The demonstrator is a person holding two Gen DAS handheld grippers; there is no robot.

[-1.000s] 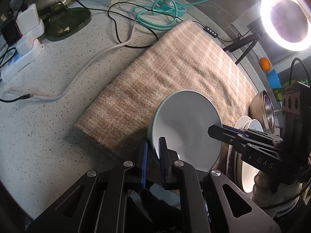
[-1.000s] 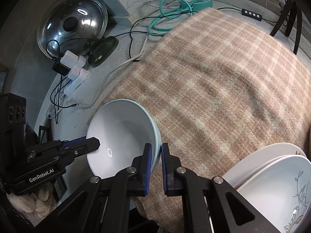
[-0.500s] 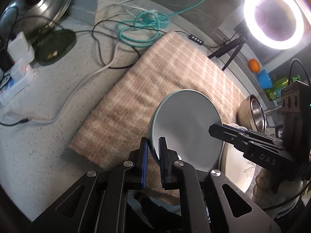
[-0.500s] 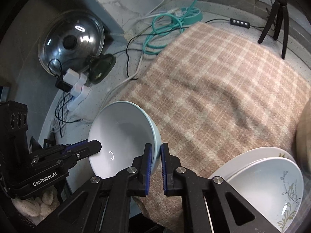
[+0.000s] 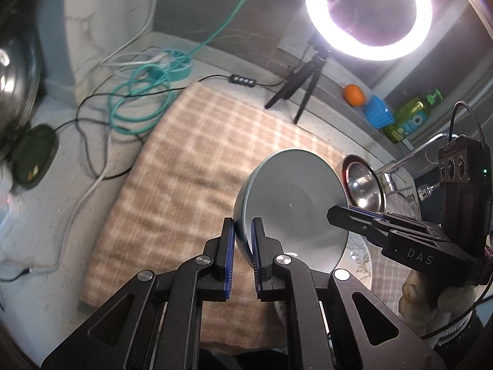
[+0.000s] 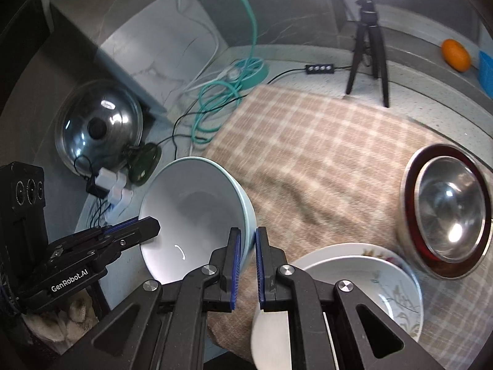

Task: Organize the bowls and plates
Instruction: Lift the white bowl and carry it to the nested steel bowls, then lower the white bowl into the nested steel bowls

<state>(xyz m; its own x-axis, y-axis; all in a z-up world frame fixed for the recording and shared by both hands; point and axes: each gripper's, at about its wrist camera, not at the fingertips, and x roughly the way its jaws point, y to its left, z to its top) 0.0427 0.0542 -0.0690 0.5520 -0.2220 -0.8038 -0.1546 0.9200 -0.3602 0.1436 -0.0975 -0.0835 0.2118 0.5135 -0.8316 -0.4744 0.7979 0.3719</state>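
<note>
Pale bowl [image 5: 292,212] (tilted) above the plaid cloth [image 5: 191,166], opposite rims clamped between left tool [image 5: 242,240] and right tool [image 6: 246,246].

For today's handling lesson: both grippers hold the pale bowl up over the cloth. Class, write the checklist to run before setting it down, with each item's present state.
1. Left gripper clamped on the pale bowl rim: ok.
2. Right gripper clamped on the opposite rim: ok.
3. Bowl empty: ok.
4. Bowl level: not ok, tilted.
5. Bare checked cloth to land on: ok.
6. Clearance from the stacked white plates: cannot tell.
</note>
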